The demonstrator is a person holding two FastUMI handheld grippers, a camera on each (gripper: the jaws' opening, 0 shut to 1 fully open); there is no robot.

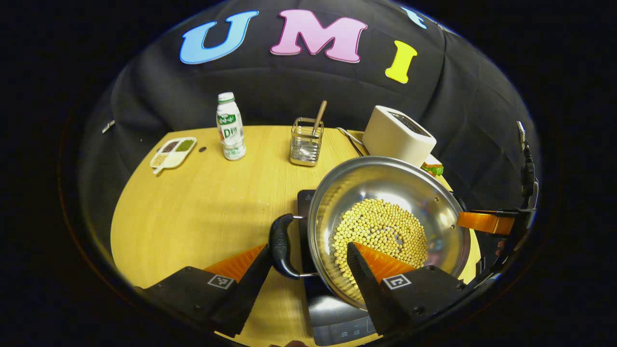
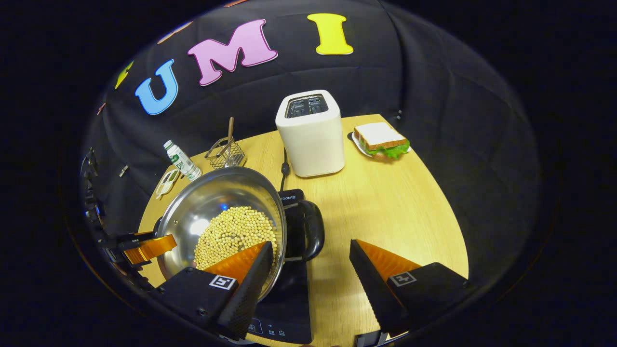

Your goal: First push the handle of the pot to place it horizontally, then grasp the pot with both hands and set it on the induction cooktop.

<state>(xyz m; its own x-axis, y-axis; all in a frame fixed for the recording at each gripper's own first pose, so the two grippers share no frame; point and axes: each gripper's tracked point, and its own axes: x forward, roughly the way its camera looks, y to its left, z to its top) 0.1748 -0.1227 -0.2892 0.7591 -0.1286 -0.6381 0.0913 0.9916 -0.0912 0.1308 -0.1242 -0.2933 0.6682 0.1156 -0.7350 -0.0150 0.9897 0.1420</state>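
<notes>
One pot (image 1: pixel 385 202) of beans, with two black handles, sits over the single induction cooktop (image 1: pixel 332 308) on the worktop (image 1: pixel 202 212). Each hand-held gripper, left (image 1: pixel 308 270) and right (image 2: pixel 308 265), has its fingers apart, straddling a handle. Behind stand one toaster (image 2: pixel 311 135), one bottle (image 1: pixel 230 127), one sandwich (image 2: pixel 381 140).

At the bottom of the left gripper view, the left tool (image 1: pixel 308 270) has two wedge-shaped fingers with ridged inner faces. Each finger sits on a dark, boxy mount bearing a small square black-and-white marker. The right tool (image 2: pixel 308 267) matches, low in the right gripper view.
</notes>
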